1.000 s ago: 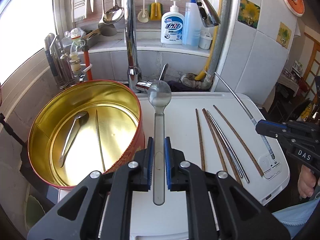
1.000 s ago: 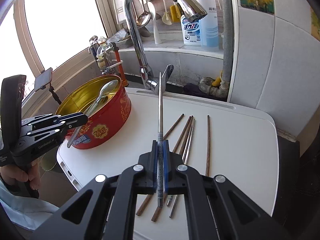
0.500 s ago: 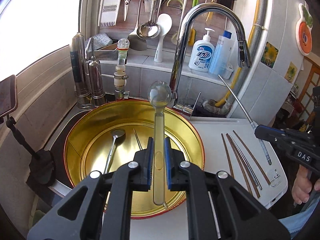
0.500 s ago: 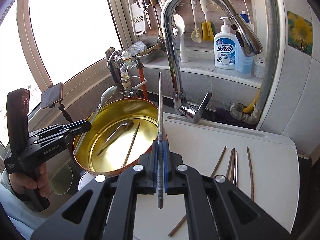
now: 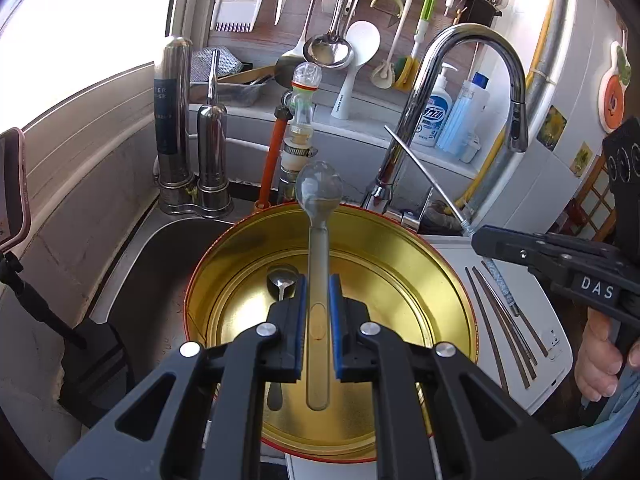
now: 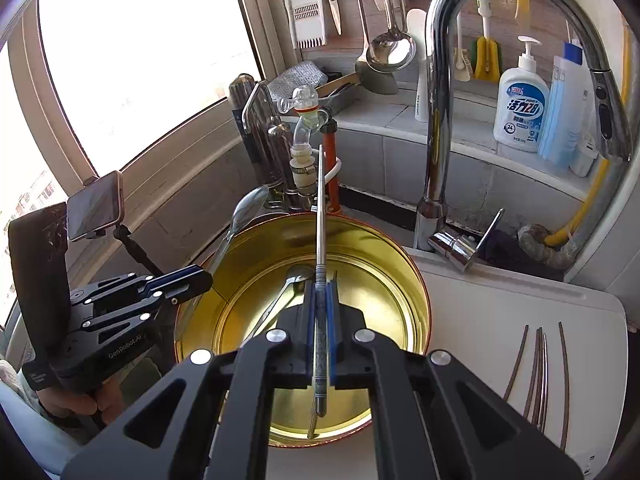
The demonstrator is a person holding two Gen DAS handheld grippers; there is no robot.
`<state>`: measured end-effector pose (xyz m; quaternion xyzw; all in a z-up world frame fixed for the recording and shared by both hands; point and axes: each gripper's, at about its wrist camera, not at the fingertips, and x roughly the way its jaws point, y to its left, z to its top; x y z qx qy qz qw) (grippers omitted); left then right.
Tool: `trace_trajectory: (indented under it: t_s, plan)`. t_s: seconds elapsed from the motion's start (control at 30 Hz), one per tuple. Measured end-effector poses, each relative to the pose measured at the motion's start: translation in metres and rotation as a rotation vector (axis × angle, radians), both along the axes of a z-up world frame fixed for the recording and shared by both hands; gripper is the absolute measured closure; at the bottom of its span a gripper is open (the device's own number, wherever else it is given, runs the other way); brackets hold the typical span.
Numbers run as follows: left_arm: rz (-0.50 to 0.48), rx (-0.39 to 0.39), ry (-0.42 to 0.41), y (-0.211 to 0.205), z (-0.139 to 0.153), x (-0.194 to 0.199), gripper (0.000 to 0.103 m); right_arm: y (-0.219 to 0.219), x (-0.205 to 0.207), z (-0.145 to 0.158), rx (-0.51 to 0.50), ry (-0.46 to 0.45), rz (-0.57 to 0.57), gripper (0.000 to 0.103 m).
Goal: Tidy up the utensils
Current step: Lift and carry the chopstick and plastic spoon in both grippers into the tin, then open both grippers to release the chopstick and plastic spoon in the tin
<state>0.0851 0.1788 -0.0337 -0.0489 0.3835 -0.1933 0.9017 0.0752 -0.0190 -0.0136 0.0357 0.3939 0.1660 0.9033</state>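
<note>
Holding both grippers above the gold tin [image 5: 448, 280], I am gripping a clear spoon [image 5: 319, 264] in the left gripper [image 5: 318, 320] and a metal chopstick [image 6: 320, 240] in the right gripper [image 6: 321, 320].

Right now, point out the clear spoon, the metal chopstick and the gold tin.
clear spoon [image 5: 319, 276], left wrist view, on its handle.
metal chopstick [image 6: 320, 216], right wrist view, on its shaft.
gold tin [image 6: 404, 300], right wrist view, on its inner wall.
</note>
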Motion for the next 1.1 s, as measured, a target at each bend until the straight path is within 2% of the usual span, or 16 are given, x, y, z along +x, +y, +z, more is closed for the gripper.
trace_trajectory:
  t_s: [0.13,0.27,0.4,0.8,0.93,1.1]
  plan:
    - [0.006,-0.003,0.054,0.005,-0.012,0.006,0.092,0.012,0.015,-0.013,-0.001,0.063,0.003,0.097]
    - [0.024,-0.013,0.126,0.008,-0.023,0.018,0.092,0.011,0.032,-0.034,0.008,0.168,-0.023,0.097]
    - [0.023,-0.007,0.151,0.004,-0.028,0.027,0.092,0.008,0.048,-0.05,0.049,0.253,-0.048,0.097]
    - [0.014,0.027,0.213,-0.003,-0.046,0.034,0.092,0.013,0.059,-0.073,0.07,0.345,-0.033,0.097]
    - [0.014,0.035,0.23,-0.005,-0.051,0.037,0.092,0.015,0.06,-0.079,0.057,0.364,-0.029,0.097]
    - [-0.006,0.071,0.262,-0.013,-0.061,0.041,0.092,0.017,0.06,-0.093,-0.005,0.42,-0.037,0.097]
